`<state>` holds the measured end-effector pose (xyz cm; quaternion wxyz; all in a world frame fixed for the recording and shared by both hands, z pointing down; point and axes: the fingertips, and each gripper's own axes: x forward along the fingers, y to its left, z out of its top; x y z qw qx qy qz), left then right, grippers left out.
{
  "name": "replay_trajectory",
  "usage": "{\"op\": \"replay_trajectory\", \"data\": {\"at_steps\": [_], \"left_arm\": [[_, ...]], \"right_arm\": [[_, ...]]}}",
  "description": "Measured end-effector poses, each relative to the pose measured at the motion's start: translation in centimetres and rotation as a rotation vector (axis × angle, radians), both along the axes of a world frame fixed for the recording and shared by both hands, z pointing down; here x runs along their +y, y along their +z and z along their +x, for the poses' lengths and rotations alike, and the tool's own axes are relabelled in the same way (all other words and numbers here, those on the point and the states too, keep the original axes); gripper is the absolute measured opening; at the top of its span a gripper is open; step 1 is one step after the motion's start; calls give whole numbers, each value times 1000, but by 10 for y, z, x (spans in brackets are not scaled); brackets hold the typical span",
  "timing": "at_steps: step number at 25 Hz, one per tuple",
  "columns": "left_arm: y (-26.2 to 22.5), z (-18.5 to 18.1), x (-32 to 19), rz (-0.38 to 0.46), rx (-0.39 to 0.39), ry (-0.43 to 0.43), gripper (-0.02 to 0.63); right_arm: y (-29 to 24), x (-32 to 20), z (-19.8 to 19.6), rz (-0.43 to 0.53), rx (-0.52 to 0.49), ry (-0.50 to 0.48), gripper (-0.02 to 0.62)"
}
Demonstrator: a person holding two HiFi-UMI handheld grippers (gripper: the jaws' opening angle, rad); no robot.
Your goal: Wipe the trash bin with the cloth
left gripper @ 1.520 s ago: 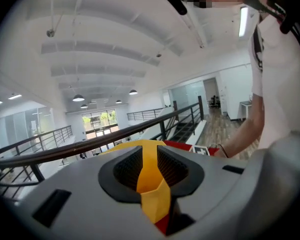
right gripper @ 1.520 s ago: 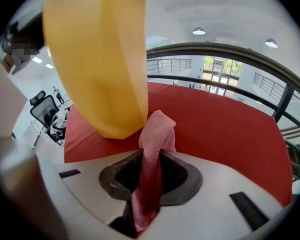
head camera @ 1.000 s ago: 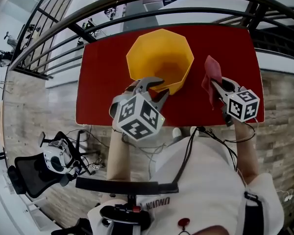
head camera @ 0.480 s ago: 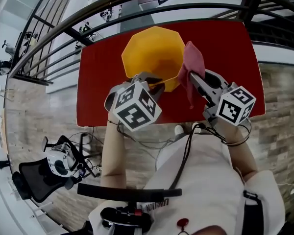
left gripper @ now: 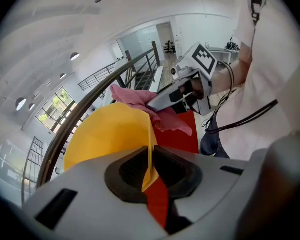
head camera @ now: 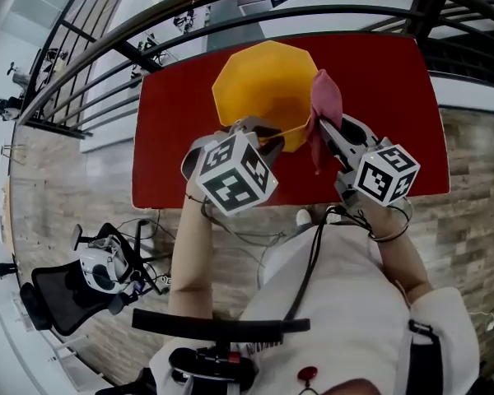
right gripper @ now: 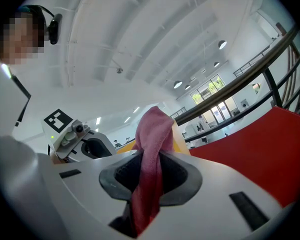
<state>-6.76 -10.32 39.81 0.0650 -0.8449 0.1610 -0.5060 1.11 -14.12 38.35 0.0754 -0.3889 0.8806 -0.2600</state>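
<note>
Now left gripper (head camera: 262, 141) is just closing on the yellow trash bin (head camera: 263, 89) rim; right gripper (head camera: 323, 130), pinching the pink cloth (head camera: 326, 104) alongside, must press in.

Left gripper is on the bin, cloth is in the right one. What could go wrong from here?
1. The left gripper has just been closing on the thin wall of the bin, gripping only its rim edge; a wiping push could tip or slide the bin on the table.
2. The right gripper pinches the cloth in a narrow bunch, with the rest loose; it may pull out when dragged over the bin.
</note>
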Motion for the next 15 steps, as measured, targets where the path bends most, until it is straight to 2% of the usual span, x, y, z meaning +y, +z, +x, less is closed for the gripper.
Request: {"op": "replay_trajectory", "data": {"at_steps": [8,15], "left_arm": [[-2,-3,0,15,6,7,40],[-2,2,-2,24,4,12,40]], "right_arm": [[14,-3,-3,-46,-52,85,83],[48,-7,-1,-186,-76,88,83]]}}
